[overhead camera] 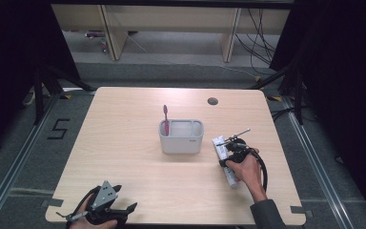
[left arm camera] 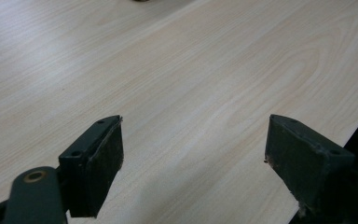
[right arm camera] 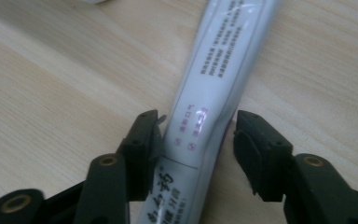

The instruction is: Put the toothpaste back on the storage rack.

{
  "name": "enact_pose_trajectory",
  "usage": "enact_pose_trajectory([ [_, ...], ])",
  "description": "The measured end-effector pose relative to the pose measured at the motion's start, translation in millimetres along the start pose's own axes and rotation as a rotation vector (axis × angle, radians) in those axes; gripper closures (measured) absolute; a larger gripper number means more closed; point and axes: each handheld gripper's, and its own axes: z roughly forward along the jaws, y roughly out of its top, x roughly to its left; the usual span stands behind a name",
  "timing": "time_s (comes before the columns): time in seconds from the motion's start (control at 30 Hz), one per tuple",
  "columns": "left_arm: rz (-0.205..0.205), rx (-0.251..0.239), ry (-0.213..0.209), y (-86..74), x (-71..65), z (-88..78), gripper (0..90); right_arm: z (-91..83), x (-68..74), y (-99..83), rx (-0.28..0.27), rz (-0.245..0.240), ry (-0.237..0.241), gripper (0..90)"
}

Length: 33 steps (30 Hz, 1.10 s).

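A white tube (right arm camera: 214, 93) is seen lying flat on the table (overhead camera: 124, 143), to the right of the grey holder (overhead camera: 181, 136), in whose left compartment a red toothbrush (overhead camera: 166, 119) stands. The right tongs (right arm camera: 198, 140) are set astride the tube, one jaw at each side; the left jaw appears to touch the tube's edge while a narrow gap remains at the right jaw, so the tube is bracketed but not yet judged to be gripped. The step in hand is taken to be the grasp of the tube. The next move calls for the jaws to be closed squarely across the tube's width, firmly enough that it is not squeezed out sideways, before it is lifted clear of the table and, probably, carried toward the holder's free compartment. The left tongs (left arm camera: 193, 154) are held wide open, with nothing between them, above bare wood at the table's near left edge.
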Motion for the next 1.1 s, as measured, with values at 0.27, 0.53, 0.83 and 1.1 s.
enact_pose_trajectory([
  [0.27, 0.006, 0.000, -0.002, 0.1, -0.2, 0.1, 18.6, -2.4, -3.9, 2.8, 0.065, -0.052, -0.023, 60.6],
  [0.53, 0.024, 0.001, -0.004, 0.1, -0.2, 0.3, 18.4, -2.7, -2.3, 13.9, 0.183, -0.114, -0.039, 61.6],
  [0.83, 0.005, -0.009, -0.014, 0.0, -2.3, 0.7, 18.4, -1.1, 2.4, 19.7, 0.209, -0.140, -0.044, 62.4],
  [1.1, 0.022, 0.008, -0.011, 0.1, -1.4, 0.0, 18.4, 2.0, 0.0, 24.4, 0.231, -0.161, -0.045, 63.5],
])
